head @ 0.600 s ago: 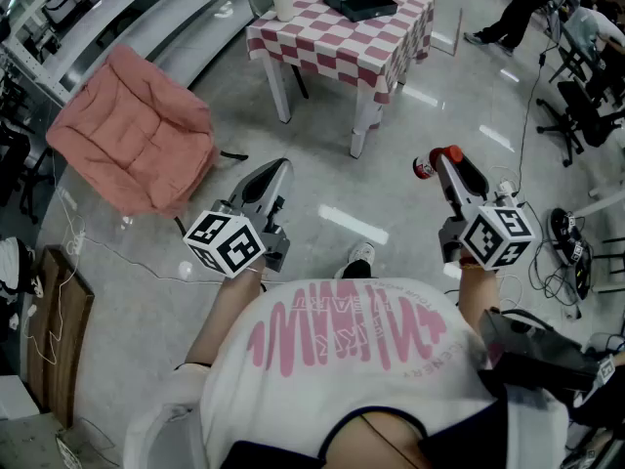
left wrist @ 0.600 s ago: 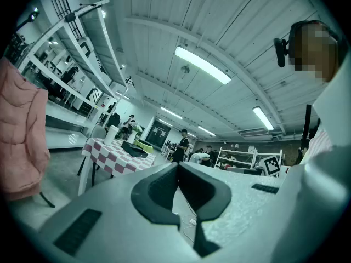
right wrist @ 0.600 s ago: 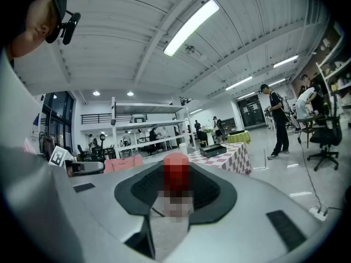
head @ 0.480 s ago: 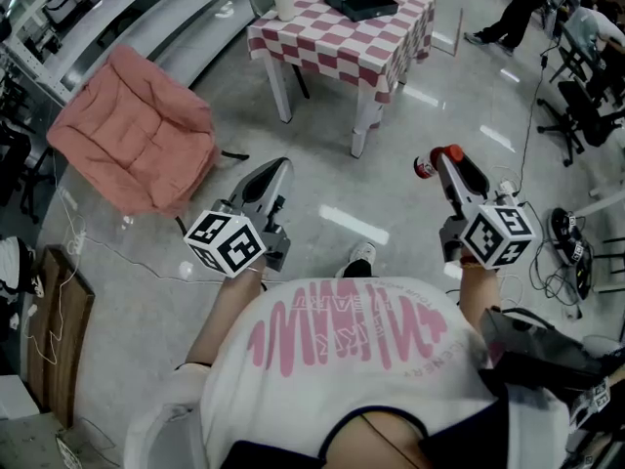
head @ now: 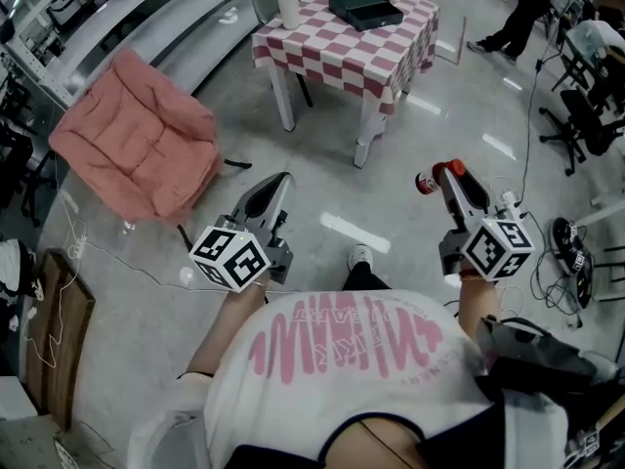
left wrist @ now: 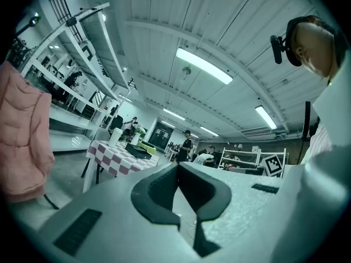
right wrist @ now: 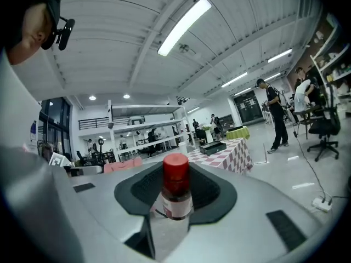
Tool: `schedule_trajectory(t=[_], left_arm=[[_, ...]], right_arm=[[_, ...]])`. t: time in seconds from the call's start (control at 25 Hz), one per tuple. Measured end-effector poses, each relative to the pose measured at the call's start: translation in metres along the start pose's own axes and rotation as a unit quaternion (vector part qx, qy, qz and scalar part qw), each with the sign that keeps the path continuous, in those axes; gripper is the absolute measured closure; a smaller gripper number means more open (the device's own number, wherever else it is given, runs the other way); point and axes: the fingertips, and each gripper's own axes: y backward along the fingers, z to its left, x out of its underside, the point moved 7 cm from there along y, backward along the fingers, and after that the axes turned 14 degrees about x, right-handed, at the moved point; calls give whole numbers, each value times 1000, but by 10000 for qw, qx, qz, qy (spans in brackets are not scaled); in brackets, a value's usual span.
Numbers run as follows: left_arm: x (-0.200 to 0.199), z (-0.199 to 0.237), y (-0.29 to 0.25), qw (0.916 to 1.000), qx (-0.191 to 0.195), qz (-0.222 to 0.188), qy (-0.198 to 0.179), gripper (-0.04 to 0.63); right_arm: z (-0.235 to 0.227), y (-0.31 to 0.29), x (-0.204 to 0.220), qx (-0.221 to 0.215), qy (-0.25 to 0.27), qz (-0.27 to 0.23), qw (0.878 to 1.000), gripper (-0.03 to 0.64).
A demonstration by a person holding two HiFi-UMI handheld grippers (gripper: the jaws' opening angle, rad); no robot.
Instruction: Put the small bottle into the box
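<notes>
A small clear bottle with a red cap [right wrist: 176,188] stands upright between the jaws of my right gripper [right wrist: 176,201], which is shut on it. From the head view the same bottle [head: 427,182] pokes out at the tip of the right gripper [head: 441,176], held above the floor. My left gripper [head: 276,186] is shut and holds nothing; its pads [left wrist: 164,186] meet in the left gripper view. The dark box [head: 365,9] lies open on the checked table [head: 332,47] far ahead. That box [right wrist: 213,148] also shows small in the right gripper view.
A paper cup [head: 287,6] stands at the table's left corner. A pink padded chair [head: 137,145] sits to the left. Office chairs [head: 586,115] and cables [head: 566,237] lie to the right. A person [head: 516,13] stands beyond the table. Shiny floor separates me from the table.
The view has shifted slightly toward the table; both grippers sit a little lower in the frame. The bottle stays gripped in the right gripper.
</notes>
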Motion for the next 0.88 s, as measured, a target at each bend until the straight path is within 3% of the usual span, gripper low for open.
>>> schedule_trajectory(t=[0.2,0.44,0.88], left_arm=[[2,22,-15,9998,-116,-52,161,588],[-12,62,-52,9995,-230,-176,99,588],[-64,142,-168,9987,-278,-416,-53,588]], right_arm=[[-5,-33,1,-49,108,173,9998,479],[-23,-87,-11,-81,180,141,9997,479],[-53,-229,-82,-561,483,-135,9972,479]])
